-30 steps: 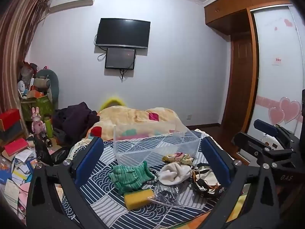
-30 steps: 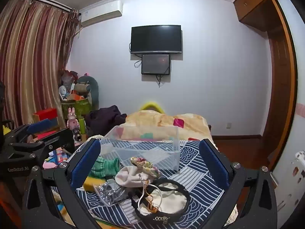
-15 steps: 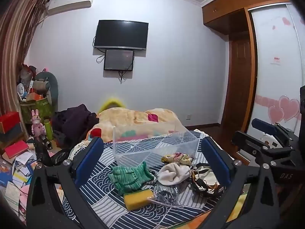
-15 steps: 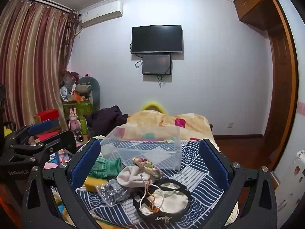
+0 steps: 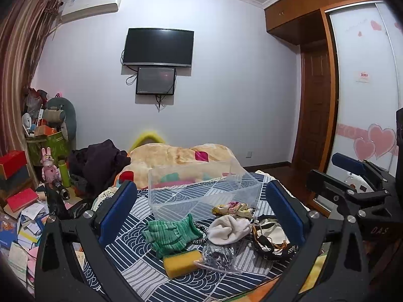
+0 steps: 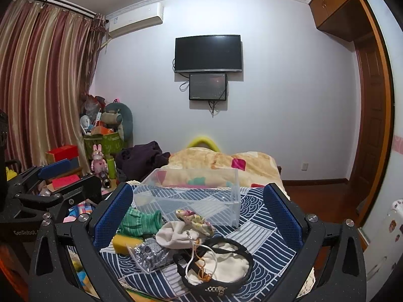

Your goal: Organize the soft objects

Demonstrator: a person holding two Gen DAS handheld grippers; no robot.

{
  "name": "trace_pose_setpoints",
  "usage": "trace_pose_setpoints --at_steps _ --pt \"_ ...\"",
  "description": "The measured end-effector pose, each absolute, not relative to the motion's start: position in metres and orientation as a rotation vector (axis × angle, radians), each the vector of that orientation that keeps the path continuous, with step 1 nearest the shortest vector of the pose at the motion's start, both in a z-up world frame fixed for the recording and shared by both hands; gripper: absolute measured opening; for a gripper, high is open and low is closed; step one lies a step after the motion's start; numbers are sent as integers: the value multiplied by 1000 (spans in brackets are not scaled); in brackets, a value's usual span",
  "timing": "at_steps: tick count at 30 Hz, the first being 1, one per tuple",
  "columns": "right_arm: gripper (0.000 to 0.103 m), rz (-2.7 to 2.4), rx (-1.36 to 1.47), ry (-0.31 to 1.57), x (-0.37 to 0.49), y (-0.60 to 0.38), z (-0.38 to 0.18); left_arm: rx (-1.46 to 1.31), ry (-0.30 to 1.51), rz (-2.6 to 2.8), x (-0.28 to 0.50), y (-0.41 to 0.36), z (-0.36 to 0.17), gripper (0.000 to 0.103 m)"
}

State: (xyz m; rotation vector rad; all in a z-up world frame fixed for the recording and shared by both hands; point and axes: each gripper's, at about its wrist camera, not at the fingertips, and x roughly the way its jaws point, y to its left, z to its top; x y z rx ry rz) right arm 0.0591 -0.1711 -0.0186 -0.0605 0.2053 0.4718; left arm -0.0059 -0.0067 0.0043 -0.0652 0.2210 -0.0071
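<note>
A clear plastic bin [image 5: 201, 191] [image 6: 191, 196] stands empty on a blue patterned cloth [image 5: 131, 249]. In front of it lie a green knitted piece [image 5: 171, 234] [image 6: 141, 221], a yellow sponge [image 5: 181, 264] [image 6: 124, 244], a white soft cloth [image 5: 229, 229] [image 6: 176, 234], a floral fabric piece [image 5: 231, 207] [image 6: 195, 220], a clear bag with dark contents [image 5: 217, 256] [image 6: 148, 254] and a cream pouch with black straps [image 5: 272, 239] [image 6: 219, 264]. My left gripper [image 5: 201, 216] and right gripper [image 6: 197, 214] are both open and empty, held above the pile.
A beige blanket [image 5: 176, 156] and dark clothes [image 5: 100, 161] lie behind the bin. Books, boxes and toys [image 5: 22, 201] crowd the floor at the left. A wardrobe [image 5: 362, 100] and door stand at the right. The right gripper [image 5: 352, 188] shows beside the left one.
Both views have tilted slightly, so the wall and TV sit a little differently. The objects on the cloth have not moved and both grippers remain open.
</note>
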Motion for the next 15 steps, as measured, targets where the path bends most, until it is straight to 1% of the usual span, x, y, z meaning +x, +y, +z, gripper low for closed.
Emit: trace_pose_setpoints --at_steps 15 --pt "103 475 -53 204 58 -171 -16 -63 219 -5 -7 -7 5 103"
